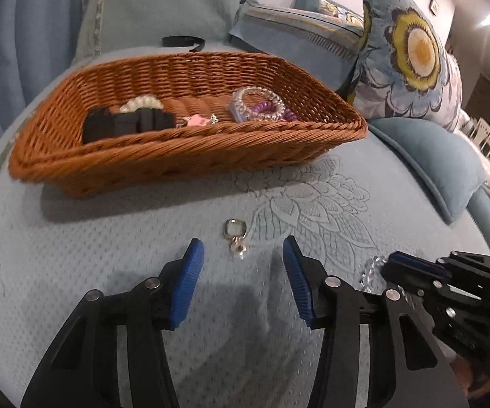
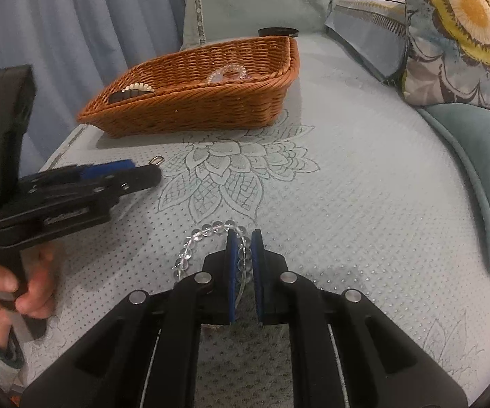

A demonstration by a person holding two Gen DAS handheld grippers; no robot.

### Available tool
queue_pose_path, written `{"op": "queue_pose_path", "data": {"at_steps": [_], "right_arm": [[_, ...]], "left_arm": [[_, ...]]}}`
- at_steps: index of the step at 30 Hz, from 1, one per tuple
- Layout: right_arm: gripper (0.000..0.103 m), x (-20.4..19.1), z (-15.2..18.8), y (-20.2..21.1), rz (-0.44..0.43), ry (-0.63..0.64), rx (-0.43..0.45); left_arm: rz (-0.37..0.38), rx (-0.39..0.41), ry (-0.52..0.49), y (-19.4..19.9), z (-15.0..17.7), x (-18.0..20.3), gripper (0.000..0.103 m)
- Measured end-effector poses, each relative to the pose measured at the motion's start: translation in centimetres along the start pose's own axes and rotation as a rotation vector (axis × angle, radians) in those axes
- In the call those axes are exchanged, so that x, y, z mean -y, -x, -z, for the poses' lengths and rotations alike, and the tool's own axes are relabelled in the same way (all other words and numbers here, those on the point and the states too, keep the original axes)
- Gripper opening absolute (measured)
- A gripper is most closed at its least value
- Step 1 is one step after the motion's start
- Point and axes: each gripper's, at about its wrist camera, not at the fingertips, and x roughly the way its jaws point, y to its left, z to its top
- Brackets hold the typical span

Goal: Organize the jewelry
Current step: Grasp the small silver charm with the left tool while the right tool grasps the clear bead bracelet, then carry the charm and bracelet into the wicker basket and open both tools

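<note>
From my left wrist cam, the left gripper [image 1: 243, 255] sits at the bottom centre with its blue pads spread wide, nothing between them, and a small silver pendant or earring thing [image 1: 234, 236] lies on the pale blue sofa cover [image 1: 109, 272] just ahead of the gap. Honestly can't tell what it is exactly, it's tiny and a bit blurry. The wicker basket [image 1: 183, 151] fills the upper middle of that frame. Inside I can make out a black boxy item [image 1: 126, 124] at the left, a pearly white bracelet [image 1: 141, 103] half hidden behind it, something pink [image 1: 195, 121] mostly cut off by the near rim, and clear and purple coil bands [image 1: 260, 103] toward the right. A black band [image 1: 182, 41] lies behind the basket, at the top of the frame. On the right wrist cam, the right gripper [image 2: 244, 238] is at the bottom centre, pads pinched in on a clear bead bracelet [image 2: 194, 238] that rests on the cover. Part of the loop runs down between the pads and disappears under the gripper body, so I only see the left arc properly. The left gripper shows at the left edge there, held by a hand [image 2: 10, 289] that's partly cropped. A floral pillow [image 2: 462, 27] sits upper right, cut off by the frame.
</note>
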Motion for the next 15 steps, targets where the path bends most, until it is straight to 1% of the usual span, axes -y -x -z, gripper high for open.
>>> {"op": "queue_pose_path", "data": {"at_steps": [4,5,7,8,9,10,11,12,13,15], "right_arm": [[0.014,-0.5,0.1,-0.1,0.006,0.015,0.001],[0.015,-0.6,0.1,-0.1,0.008,0.02,0.002],[0.018,-0.9,0.2,-0.1,0.013,0.033,0.0],[0.019,-1.0,0.2,-0.2,0.017,0.038,-0.001],[0.019,-1.1,0.2,-0.2,0.02,0.041,-0.002],[0.019,-1.2,0.2,-0.3,0.025,0.043,-0.003],[0.019,-1.2,0.2,-0.3,0.028,0.045,-0.003],[0.019,-1.3,0.2,-0.4,0.031,0.047,-0.003],[0.018,-1.3,0.2,-0.4,0.032,0.047,-0.003],[0.006,-1.2,0.2,-0.3,0.031,0.046,0.003]], "left_arm": [[-0.043,-0.01,-0.04,-0.5,-0.1,0.7,0.046],[-0.055,-0.011,-0.049,-0.6,-0.1,0.9,0.044],[-0.071,-0.01,-0.059,-0.6,-0.1,1.0,0.035],[-0.067,-0.009,-0.062,-0.6,-0.1,1.0,0.024],[-0.07,-0.008,-0.062,-0.5,-0.1,1.0,0.016],[-0.073,-0.008,-0.061,-0.6,-0.1,1.0,0.014],[-0.076,-0.007,-0.06,-0.6,-0.1,0.9,0.008],[-0.075,-0.003,-0.06,-0.5,-0.1,0.9,0.008],[-0.075,0.0,-0.062,-0.6,-0.1,1.0,0.008],[-0.073,0.01,-0.067,-0.3,0.0,1.0,0.008]]}}
